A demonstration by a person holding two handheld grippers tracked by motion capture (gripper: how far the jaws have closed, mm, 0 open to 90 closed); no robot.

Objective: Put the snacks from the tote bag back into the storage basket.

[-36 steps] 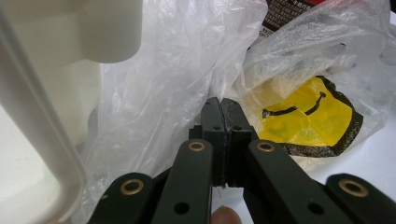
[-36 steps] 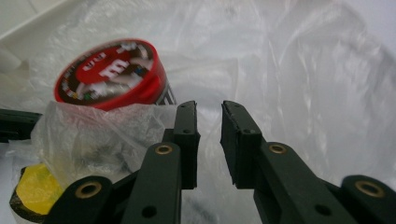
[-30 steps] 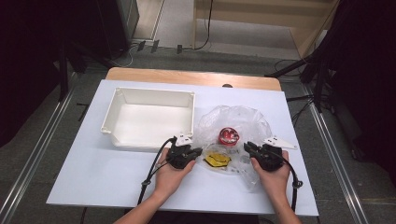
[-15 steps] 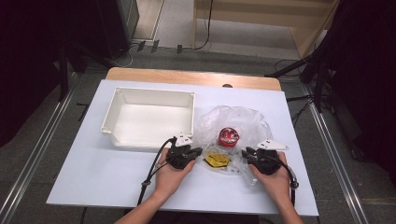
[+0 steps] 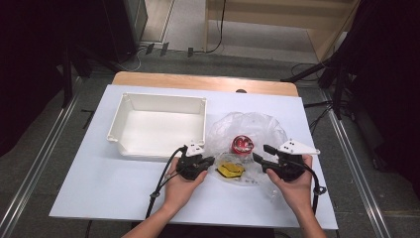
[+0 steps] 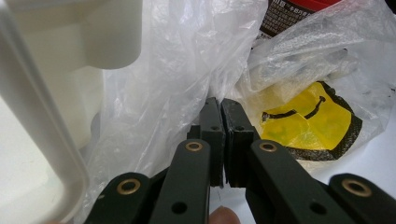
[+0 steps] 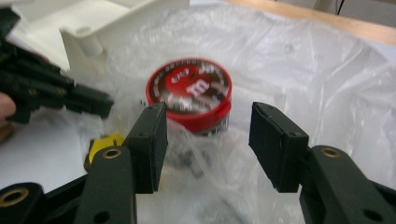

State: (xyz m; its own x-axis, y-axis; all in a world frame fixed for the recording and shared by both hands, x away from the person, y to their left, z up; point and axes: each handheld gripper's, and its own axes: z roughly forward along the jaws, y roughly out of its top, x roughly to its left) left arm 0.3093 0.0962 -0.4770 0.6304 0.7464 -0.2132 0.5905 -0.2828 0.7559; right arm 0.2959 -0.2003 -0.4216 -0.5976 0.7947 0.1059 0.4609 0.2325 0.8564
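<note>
A clear plastic bag (image 5: 257, 126) lies on the white table and holds a round red candy tin (image 5: 242, 144) and a flat yellow smiley-face item (image 5: 231, 169). My left gripper (image 5: 210, 160) is at the bag's left edge; in the left gripper view its jaws (image 6: 220, 100) are pressed together with the bag's film (image 6: 159, 84) pinched at their tips, and the yellow item (image 6: 308, 119) lies just beyond. My right gripper (image 5: 260, 152) is at the bag's right side. Its jaws (image 7: 208, 112) have just been opening and stand apart above loose film, with the tin (image 7: 189, 91) ahead of them.
An empty white tray (image 5: 158, 124) stands left of the bag, close behind the left gripper, and its rim (image 6: 46, 116) sits right beside the jaws. A wooden strip (image 5: 198, 82) runs along the table's far edge. Dark floor, cables and stands surround the table.
The right gripper's jaws have spread apart and the gripper has lifted slightly off the bag. The left gripper has stayed where it was, still closed.
</note>
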